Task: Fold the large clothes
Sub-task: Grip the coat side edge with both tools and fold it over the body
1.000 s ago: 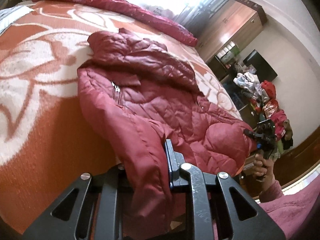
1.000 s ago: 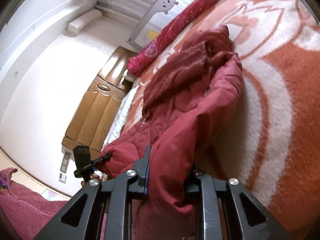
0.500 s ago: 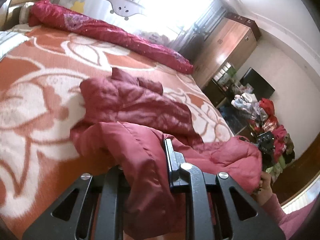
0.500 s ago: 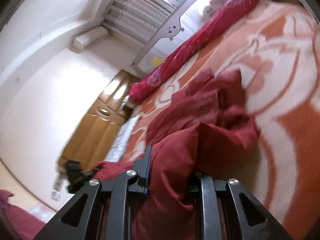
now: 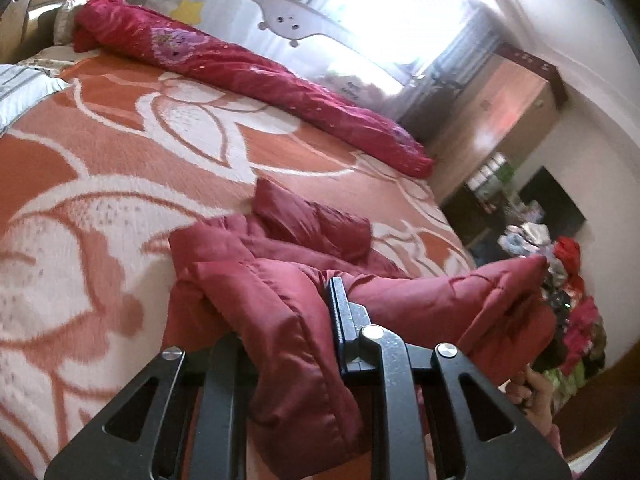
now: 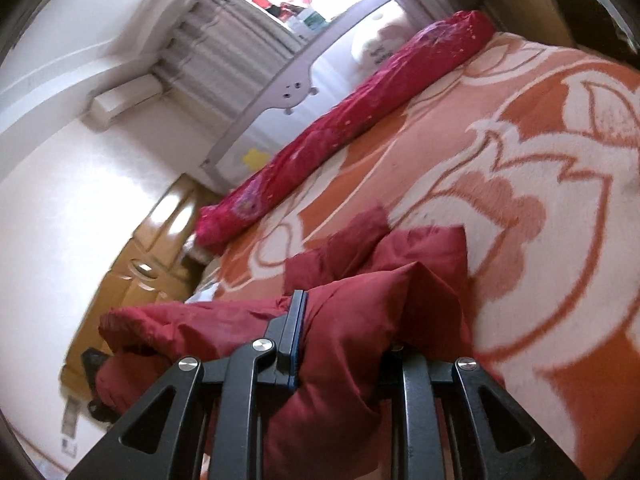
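A dark red puffer jacket (image 5: pixel 304 248) lies on the orange and white bed blanket (image 5: pixel 120 184). Its near hem is lifted and doubled over toward the hood end. My left gripper (image 5: pixel 296 320) is shut on one bottom corner of the jacket, and red fabric bulges between its fingers. My right gripper (image 6: pixel 344 336) is shut on the other bottom corner of the jacket (image 6: pixel 384 280). The raised hem stretches between the two grippers. The hand holding the right gripper (image 5: pixel 532 384) shows at the lower right of the left wrist view, partly behind the jacket.
A long crimson bolster (image 5: pixel 248 68) lies along the far side of the bed against a grey bed rail (image 5: pixel 288 24). A brown headboard (image 6: pixel 132 280) stands at one end. A wooden wardrobe (image 5: pixel 504 112), a dark TV and a pile of clothes (image 5: pixel 568 280) stand beyond the bed's other end.
Both grippers have carried the jacket's bottom hem up and forward over its body, toward the hood. The flat, spread-out jacket now shows as a doubled, shorter bundle.
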`<act>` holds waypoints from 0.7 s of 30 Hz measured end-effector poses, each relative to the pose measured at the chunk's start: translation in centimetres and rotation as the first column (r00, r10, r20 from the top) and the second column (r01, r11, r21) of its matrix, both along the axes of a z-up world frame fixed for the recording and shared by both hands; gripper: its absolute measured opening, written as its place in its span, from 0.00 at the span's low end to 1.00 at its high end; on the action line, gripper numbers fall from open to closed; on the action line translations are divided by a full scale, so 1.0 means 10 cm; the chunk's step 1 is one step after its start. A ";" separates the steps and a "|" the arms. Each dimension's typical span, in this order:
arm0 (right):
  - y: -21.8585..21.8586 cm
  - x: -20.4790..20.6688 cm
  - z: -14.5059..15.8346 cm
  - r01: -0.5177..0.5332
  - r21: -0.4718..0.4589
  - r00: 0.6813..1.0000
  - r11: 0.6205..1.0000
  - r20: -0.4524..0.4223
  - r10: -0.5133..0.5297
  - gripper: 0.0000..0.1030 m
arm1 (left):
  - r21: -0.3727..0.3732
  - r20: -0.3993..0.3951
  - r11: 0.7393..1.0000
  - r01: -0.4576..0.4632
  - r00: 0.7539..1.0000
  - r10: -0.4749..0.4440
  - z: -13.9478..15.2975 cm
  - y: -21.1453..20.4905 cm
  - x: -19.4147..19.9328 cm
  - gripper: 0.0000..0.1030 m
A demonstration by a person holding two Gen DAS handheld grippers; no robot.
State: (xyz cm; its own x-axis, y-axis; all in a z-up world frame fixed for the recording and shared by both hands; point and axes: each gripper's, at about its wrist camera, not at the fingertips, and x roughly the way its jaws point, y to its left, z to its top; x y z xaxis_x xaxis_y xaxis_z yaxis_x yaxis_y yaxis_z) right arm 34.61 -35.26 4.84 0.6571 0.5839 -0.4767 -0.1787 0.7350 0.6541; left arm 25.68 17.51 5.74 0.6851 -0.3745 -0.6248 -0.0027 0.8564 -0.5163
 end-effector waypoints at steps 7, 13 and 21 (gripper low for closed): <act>0.09 0.73 -0.30 0.089 -0.040 0.992 0.995 -0.082 -0.092 0.19 | -0.024 -0.089 0.998 -0.061 0.994 0.058 -0.39 0.14 0.69 0.16; 0.13 1.19 -0.74 0.138 -0.038 0.974 0.990 -0.175 -0.142 0.19 | -0.007 -0.148 0.998 -0.062 0.987 0.060 -0.77 0.17 1.14 0.17; 0.12 1.44 -1.11 0.239 -0.033 0.942 0.970 -0.236 -0.240 0.19 | -0.014 -0.213 0.996 -0.085 0.974 0.080 -1.15 0.15 1.51 0.19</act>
